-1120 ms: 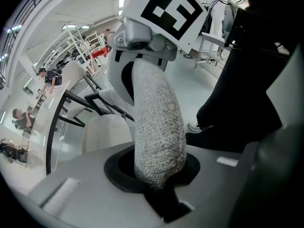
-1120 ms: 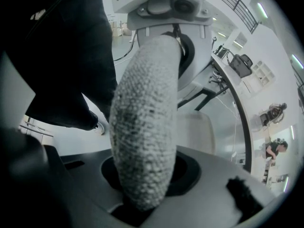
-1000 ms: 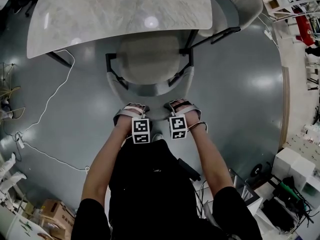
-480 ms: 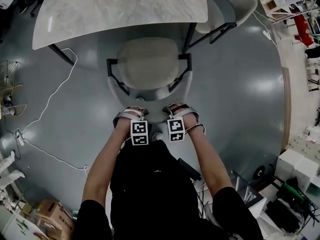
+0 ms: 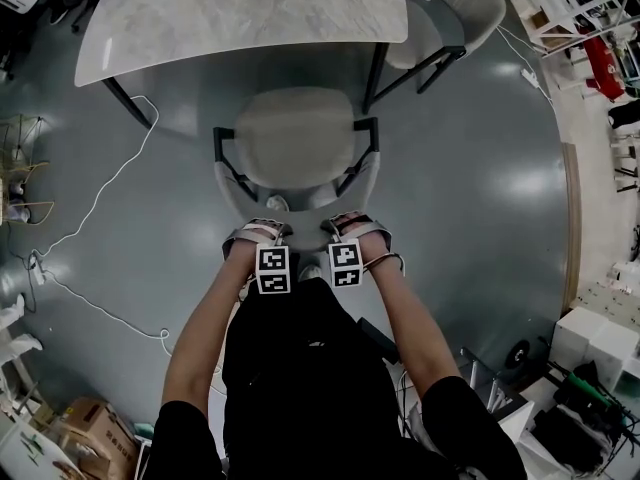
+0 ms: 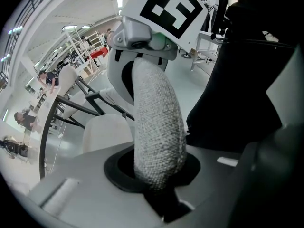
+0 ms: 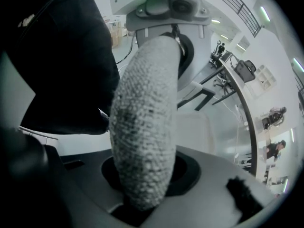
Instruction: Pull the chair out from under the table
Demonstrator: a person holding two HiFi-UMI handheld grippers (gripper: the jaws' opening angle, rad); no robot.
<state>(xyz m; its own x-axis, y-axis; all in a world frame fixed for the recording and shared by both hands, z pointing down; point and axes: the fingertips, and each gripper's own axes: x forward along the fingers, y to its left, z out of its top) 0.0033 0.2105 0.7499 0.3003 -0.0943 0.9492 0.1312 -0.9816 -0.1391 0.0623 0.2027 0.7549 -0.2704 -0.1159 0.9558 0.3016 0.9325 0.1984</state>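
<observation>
A beige upholstered chair (image 5: 295, 133) with black arm frames stands just in front of the marble-topped table (image 5: 240, 13), its seat out from under the tabletop. The top edge of its woven grey backrest (image 5: 300, 216) faces me. My left gripper (image 5: 268, 238) and right gripper (image 5: 346, 231) sit side by side on that edge, each shut on it. In the left gripper view the backrest (image 6: 156, 127) runs up from between the jaws of the left gripper (image 6: 159, 194). The right gripper view shows the same backrest (image 7: 145, 127) clamped in the right gripper (image 7: 142, 198).
A second beige chair (image 5: 455, 8) stands at the table's far right corner. A white cable (image 5: 100, 198) trails over the grey floor at the left. Cardboard boxes (image 5: 95, 423) lie at the lower left; white cabinets (image 5: 590, 333) and gear stand at the right.
Both grippers have moved back toward me with the backrest in them. The chair has slid out from under the table, so more of its seat shows.
</observation>
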